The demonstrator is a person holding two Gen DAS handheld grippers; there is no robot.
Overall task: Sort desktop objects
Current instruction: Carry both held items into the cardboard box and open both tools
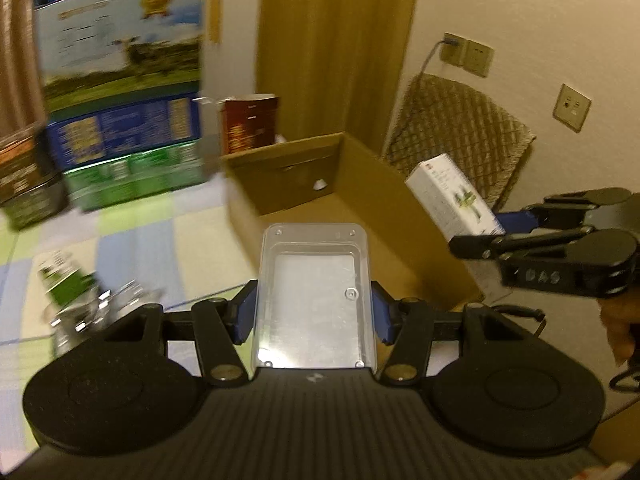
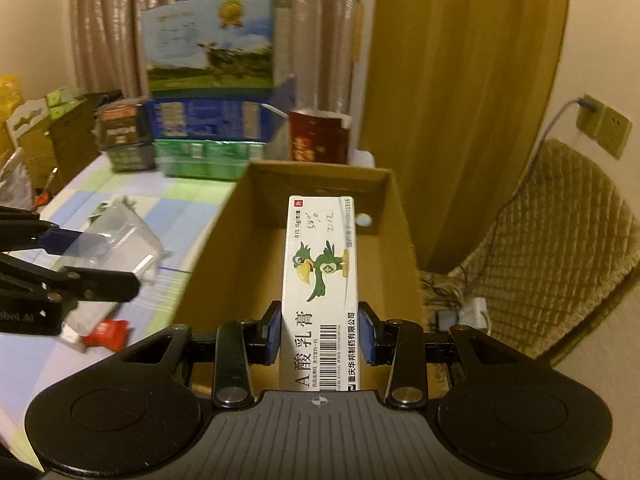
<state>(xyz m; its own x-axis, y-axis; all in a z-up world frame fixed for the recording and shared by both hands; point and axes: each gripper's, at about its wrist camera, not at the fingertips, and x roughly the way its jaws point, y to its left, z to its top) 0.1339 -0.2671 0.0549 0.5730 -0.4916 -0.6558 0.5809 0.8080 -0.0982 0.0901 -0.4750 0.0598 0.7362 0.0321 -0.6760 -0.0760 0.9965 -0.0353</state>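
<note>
Two handheld grippers each carry an item toward an open cardboard box (image 2: 320, 184) standing at the edge of a desk (image 1: 132, 240) covered in a pastel checked cloth.

Progress: the sorting looks mid-way. As far as its visible floor shows, the box seems empty; one inner wall has a small round hole. Both carried items have not yet been dropped in. Still lying on the desk are a small red packet (image 2: 107, 334), some crinkled clear plastic packaging (image 2: 120, 216) and a blurred green-labelled item (image 1: 66, 280), so more seems left to collect.

Left gripper (image 1: 314, 312): its blue pads are clamped against the two long sides of a clear plastic rectangular case (image 1: 316, 292), which sticks forward over the near rim of the box. The gripper points forward and downward.

Right gripper (image 2: 320, 332): its blue pads squeeze a white medicine carton (image 2: 320, 280) printed with a green cartoon bird, a barcode and Chinese text. The carton juts forward, hanging above the box opening. This gripper also tilts downward toward the box. In the left view a hand (image 1: 618, 328) is partly visible at the right edge behind it.

Behind the box stand stacked milk cartons (image 2: 212, 44) and a brown curtain (image 2: 460, 100).
</note>
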